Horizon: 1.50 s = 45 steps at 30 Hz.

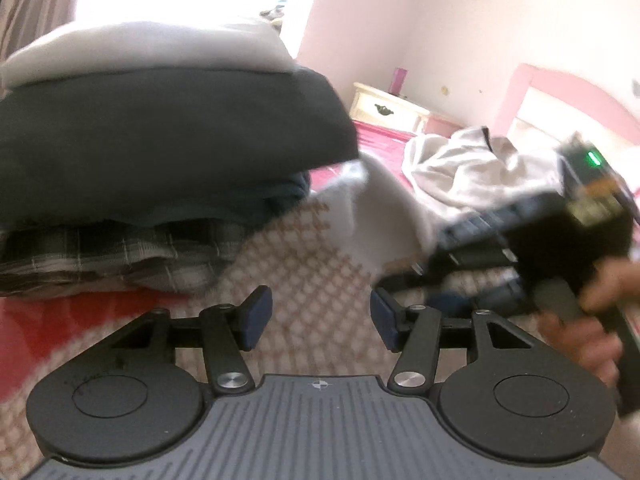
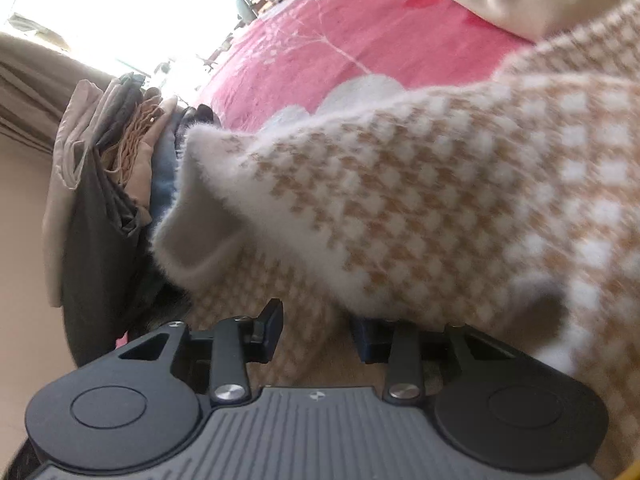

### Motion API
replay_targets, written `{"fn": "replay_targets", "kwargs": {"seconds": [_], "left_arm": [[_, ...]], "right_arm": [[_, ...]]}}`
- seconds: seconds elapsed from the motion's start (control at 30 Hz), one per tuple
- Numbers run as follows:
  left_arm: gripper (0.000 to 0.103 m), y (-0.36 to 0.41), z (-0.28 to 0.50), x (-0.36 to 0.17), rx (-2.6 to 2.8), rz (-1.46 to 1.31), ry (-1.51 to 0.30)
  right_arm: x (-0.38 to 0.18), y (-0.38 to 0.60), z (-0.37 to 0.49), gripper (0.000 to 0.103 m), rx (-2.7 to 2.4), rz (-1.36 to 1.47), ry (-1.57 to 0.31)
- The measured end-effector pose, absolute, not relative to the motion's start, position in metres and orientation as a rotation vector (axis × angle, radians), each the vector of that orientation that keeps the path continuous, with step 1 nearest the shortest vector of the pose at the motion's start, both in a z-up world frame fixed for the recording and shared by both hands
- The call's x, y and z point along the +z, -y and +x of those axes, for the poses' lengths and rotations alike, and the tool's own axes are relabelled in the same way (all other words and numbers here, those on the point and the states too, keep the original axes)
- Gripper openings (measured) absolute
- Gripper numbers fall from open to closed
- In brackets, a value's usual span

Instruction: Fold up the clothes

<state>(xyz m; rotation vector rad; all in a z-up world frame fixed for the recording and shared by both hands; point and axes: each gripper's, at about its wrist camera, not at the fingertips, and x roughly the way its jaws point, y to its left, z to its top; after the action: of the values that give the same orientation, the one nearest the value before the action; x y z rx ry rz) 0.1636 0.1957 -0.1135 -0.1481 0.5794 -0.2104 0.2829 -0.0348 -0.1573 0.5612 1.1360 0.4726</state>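
A fuzzy tan-and-white patterned sweater [image 1: 304, 264] lies on the pink bedspread [image 1: 376, 140]. My left gripper [image 1: 321, 324] is open just above it, with nothing between the pads. In the right wrist view the sweater [image 2: 400, 216] fills the frame, its white cuffed sleeve end [image 2: 200, 216] pointing left. My right gripper [image 2: 316, 332] is open, and the sweater drapes over its right finger [image 2: 370, 340]. The right gripper also shows in the left wrist view [image 1: 400, 280], held by a hand at the right. A stack of folded clothes [image 1: 160, 152] sits to the left.
A crumpled beige garment [image 1: 472, 168] lies further back on the bed. A cream nightstand [image 1: 388, 108] and a pink headboard [image 1: 568, 96] stand behind. In the right wrist view the folded stack [image 2: 108, 184] is at the left and bare pink bedspread [image 2: 340, 40] lies beyond.
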Motion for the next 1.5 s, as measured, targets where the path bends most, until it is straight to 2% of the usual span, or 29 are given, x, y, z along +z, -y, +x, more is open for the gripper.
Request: {"fn": "replay_targets", "kwargs": {"seconds": [0.07,0.13,0.17,0.37,0.47,0.6,0.73,0.83,0.9,1.0,1.17,1.27,1.5], "left_arm": [[0.055,-0.185,0.163,-0.122,-0.201,-0.116,-0.596],[0.055,-0.175,0.166,-0.129,-0.189,-0.089,-0.605],[0.055,-0.172,0.165,-0.129,-0.188,-0.081,-0.593],[0.057,-0.154,0.177,-0.117,-0.179,-0.067,-0.487],[0.057,-0.177,0.176,-0.125,-0.176,-0.058,-0.521],[0.057,-0.179,0.187,-0.143,-0.177,-0.072,-0.581],[0.058,-0.17,0.191,-0.144,-0.172,-0.047,-0.582],[0.058,-0.169,0.19,-0.144,-0.166,-0.028,-0.586],[0.059,-0.166,0.189,-0.143,-0.159,-0.011,-0.587],[0.059,-0.163,0.189,-0.14,-0.149,0.009,-0.596],[0.059,-0.163,0.182,-0.112,-0.08,0.022,-0.567],[0.06,-0.164,0.169,-0.089,-0.06,-0.004,-0.527],[0.061,-0.163,0.095,-0.039,-0.073,0.029,-0.538]], "right_arm": [[-0.158,0.028,0.284,0.037,0.47,0.524,-1.099],[-0.158,0.023,0.286,0.015,0.477,0.489,-1.056],[-0.155,0.021,0.289,0.01,0.493,0.476,-1.026],[-0.114,-0.003,0.272,0.009,0.6,0.163,-0.686],[-0.12,-0.024,0.271,0.009,0.62,-0.022,-0.612],[-0.157,-0.034,0.281,0.008,0.597,-0.107,-0.679],[-0.162,-0.034,0.288,0.007,0.597,-0.088,-0.709],[-0.15,-0.021,0.295,0.012,0.616,0.041,-0.79],[-0.135,-0.001,0.289,0.03,0.633,0.17,-0.818],[-0.111,0.025,0.276,0.043,0.659,0.29,-0.79],[-0.062,0.078,0.222,0.043,0.69,0.347,-0.752],[-0.033,0.119,0.182,0.051,0.693,0.381,-0.723],[0.01,0.207,0.084,0.052,0.642,0.471,-0.662]]}}
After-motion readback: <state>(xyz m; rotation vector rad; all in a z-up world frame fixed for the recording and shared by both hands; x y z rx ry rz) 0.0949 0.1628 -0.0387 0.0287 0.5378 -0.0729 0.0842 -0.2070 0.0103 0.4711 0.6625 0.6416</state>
